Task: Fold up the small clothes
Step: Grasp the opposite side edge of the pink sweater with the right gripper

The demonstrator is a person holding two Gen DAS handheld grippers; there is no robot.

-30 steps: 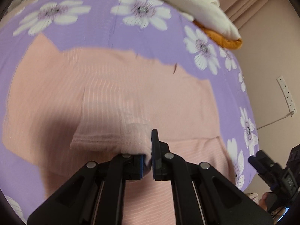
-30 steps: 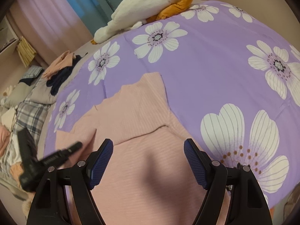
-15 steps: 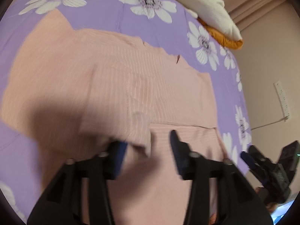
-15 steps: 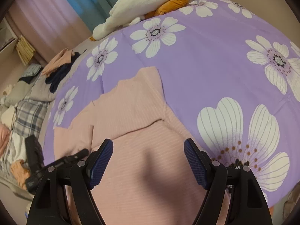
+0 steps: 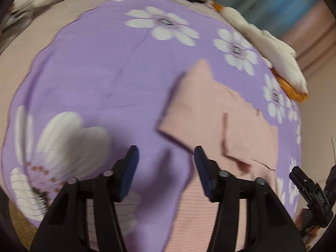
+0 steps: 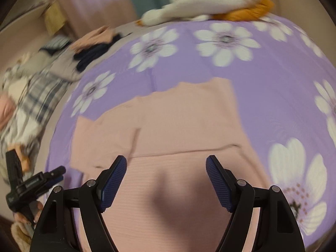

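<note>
A purple bedspread point(image 6: 262, 88) printed with white flowers covers the bed, with a cream and orange bundle point(image 6: 212, 2) at its far edge and a heap of other clothes point(image 6: 42, 79) off to the left. The pink ribbed garment point(image 6: 168, 126) lies flat on the bedspread, one sleeve folded across its body. The left gripper point(image 5: 166, 168), its jaws just opened and nothing between them, hangs over bare purple cloth just left of the garment; the right gripper point(image 6: 166, 180) hangs wide open and empty above the garment's lower part.
</note>
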